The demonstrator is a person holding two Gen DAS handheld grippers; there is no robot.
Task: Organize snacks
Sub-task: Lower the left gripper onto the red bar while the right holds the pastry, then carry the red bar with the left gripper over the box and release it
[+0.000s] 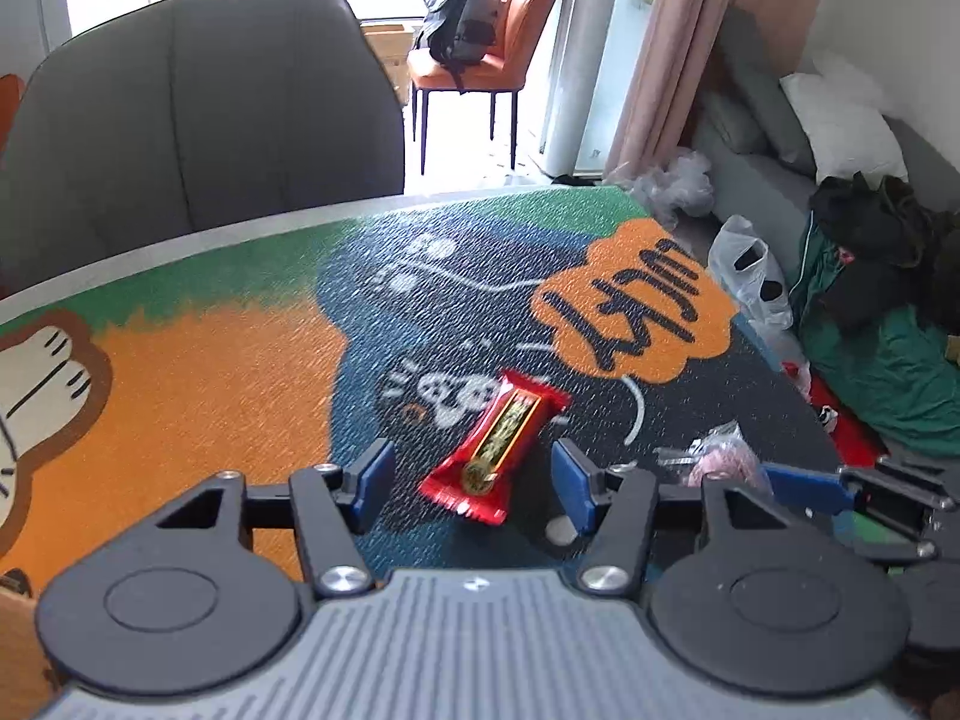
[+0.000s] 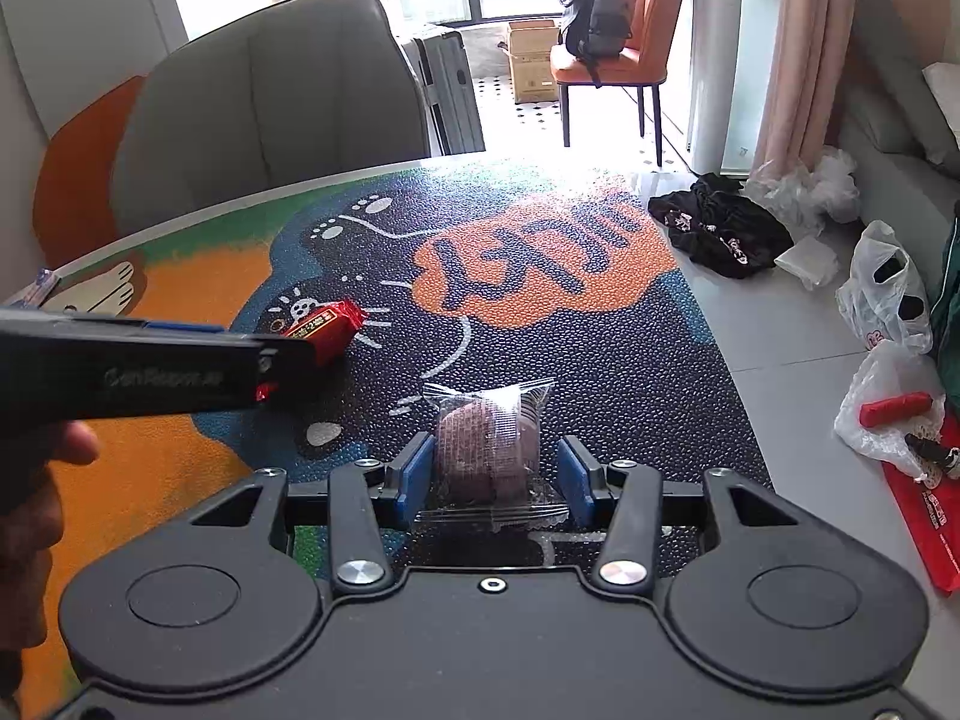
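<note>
A red snack bar (image 1: 495,447) in a shiny wrapper lies on the patterned mat (image 1: 240,384). My left gripper (image 1: 474,486) is open with its blue pads on either side of the bar, not touching it. A pinkish-brown cake in clear wrap (image 2: 487,450) lies on the mat between the blue pads of my open right gripper (image 2: 493,480); the left pad is close to it, the right pad apart. The red bar (image 2: 324,330) also shows in the right wrist view, behind the left gripper's body (image 2: 150,369). The wrapped cake (image 1: 723,459) shows at the right of the left wrist view.
A grey chair (image 1: 198,114) stands behind the table's far edge. An orange chair with a black backpack (image 2: 600,6) stands further back. Plastic bags (image 2: 888,294) and dark clothes (image 2: 720,228) lie on the floor to the right. A sofa (image 1: 840,138) stands at far right.
</note>
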